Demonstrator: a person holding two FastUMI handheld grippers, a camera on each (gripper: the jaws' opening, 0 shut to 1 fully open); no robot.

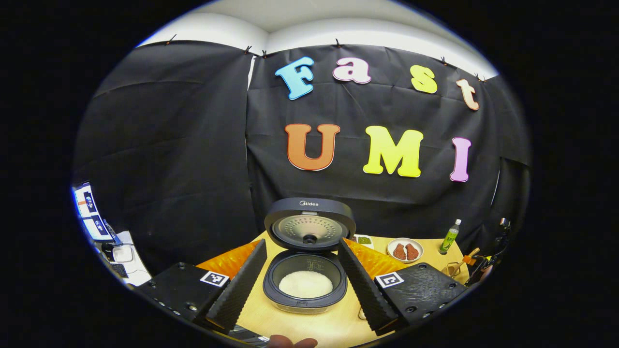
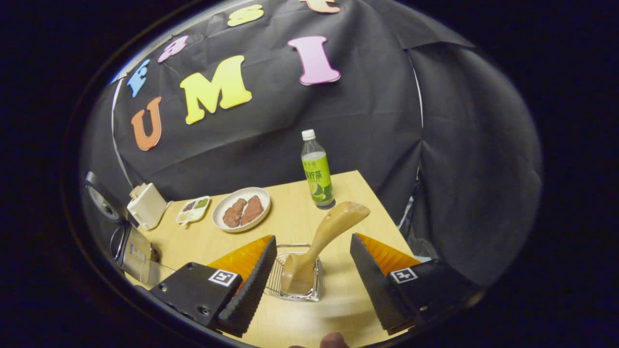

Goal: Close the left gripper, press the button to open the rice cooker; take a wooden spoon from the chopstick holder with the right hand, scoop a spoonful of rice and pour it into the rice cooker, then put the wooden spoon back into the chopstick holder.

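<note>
The rice cooker (image 1: pixel 305 285) stands with its lid (image 1: pixel 309 223) raised, and white rice (image 1: pixel 305 283) lies in its pot. My left gripper (image 1: pixel 302 246) is open, its fingers spread either side of the cooker without touching it. In the right gripper view a wooden spoon (image 2: pixel 333 224) leans in the wire chopstick holder (image 2: pixel 296 280). My right gripper (image 2: pixel 313 239) is open around the holder, and the spoon rises between the fingers untouched. The cooker (image 2: pixel 133 249) lies at that view's left edge. The holder (image 1: pixel 453 268) and right gripper (image 1: pixel 486 263) also appear far right in the left gripper view.
On the wooden table (image 2: pixel 295 212) are a plate of meat pieces (image 2: pixel 242 209), a green drink bottle (image 2: pixel 316 171), a small snack tray (image 2: pixel 193 210) and a white container (image 2: pixel 147 205). The table's right edge runs near the black cloth wall. A fingertip (image 2: pixel 333 340) shows below.
</note>
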